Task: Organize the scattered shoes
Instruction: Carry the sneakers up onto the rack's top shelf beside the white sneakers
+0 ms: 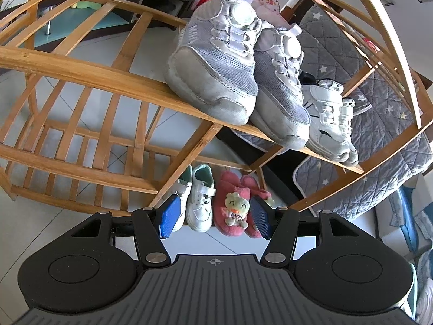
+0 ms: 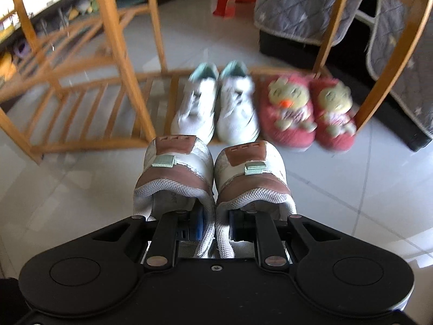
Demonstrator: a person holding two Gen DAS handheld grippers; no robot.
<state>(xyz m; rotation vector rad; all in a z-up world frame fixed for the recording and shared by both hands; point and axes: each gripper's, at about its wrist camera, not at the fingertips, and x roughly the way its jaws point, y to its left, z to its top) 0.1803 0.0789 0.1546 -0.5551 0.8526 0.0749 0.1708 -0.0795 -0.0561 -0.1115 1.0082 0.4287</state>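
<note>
The left tongs (image 1: 213,218) sit at the bottom centre of the left wrist view, tilted downward toward the floor, their blue pads (image 1: 171,214) standing apart with nothing between them: released. Past them, low in the frame, a pair of white sneakers (image 1: 195,203) and a pair of pink plush slippers (image 1: 238,208) stand side by side on the bottom tier of a wooden shoe rack (image 1: 81,73). Higher up, right of centre, a pair of grey mesh sneakers (image 1: 216,67) with round dial fasteners rests on a slatted shelf, toes over the front rail. Just to their right on the same shelf sits a smaller pair of white strap sneakers (image 1: 330,119).

In the right wrist view, the right tongs (image 2: 216,226) point steeply down and are clenched on a pair of white-and-brown sneakers (image 2: 213,173), one finger inside each shoe, pinching the two inner collar walls together. The shoes hang heels toward the camera, each with a pale green heel loop and a brown heel patch, in the lower middle of the frame over the tiled floor (image 2: 67,189). Beyond them, blurred, the white sneakers and pink slippers stand on the rack's lowest tier.

Counted: five pairs of shoes, ten shoes in all, four pairs on the rack.
</note>
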